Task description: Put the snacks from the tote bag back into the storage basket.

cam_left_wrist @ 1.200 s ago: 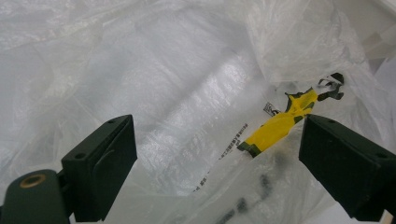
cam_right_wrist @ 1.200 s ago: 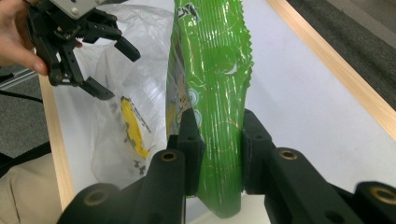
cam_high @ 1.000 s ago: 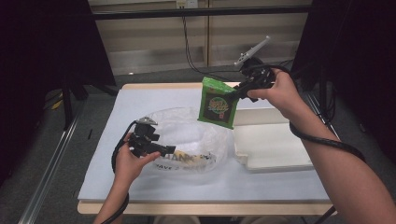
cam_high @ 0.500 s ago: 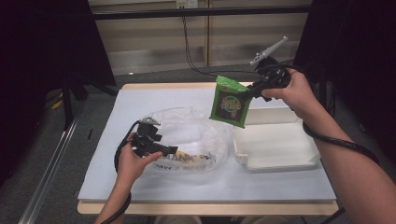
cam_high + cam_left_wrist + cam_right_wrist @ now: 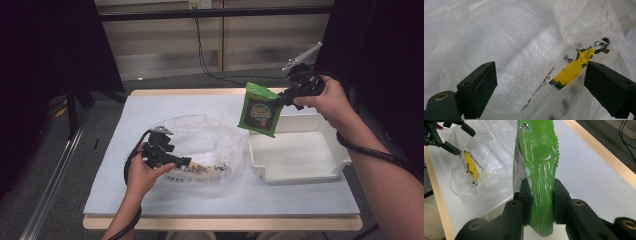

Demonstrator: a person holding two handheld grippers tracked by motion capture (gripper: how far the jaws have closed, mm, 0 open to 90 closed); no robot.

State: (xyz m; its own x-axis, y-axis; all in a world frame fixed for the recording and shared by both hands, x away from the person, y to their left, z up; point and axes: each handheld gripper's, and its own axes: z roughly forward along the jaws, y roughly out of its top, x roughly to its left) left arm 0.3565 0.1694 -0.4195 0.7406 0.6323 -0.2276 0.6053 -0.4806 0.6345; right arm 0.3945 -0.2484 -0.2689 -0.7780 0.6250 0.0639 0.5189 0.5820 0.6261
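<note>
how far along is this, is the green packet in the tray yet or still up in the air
Not yet. Done: the green snack packet is out of the clear plastic bag and clamped in the right gripper. In hand: it hangs above the near-left corner of the white tray, which looks empty. The left gripper sits open at the bag. Left, likely: lower the packet into the tray and release.

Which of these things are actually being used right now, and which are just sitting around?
In use:
green snack packet, clamped in the right gripper
clear plastic bag, at the open left gripper

Possibly next, untouched:
white tray

Just around:
wall cables
</note>
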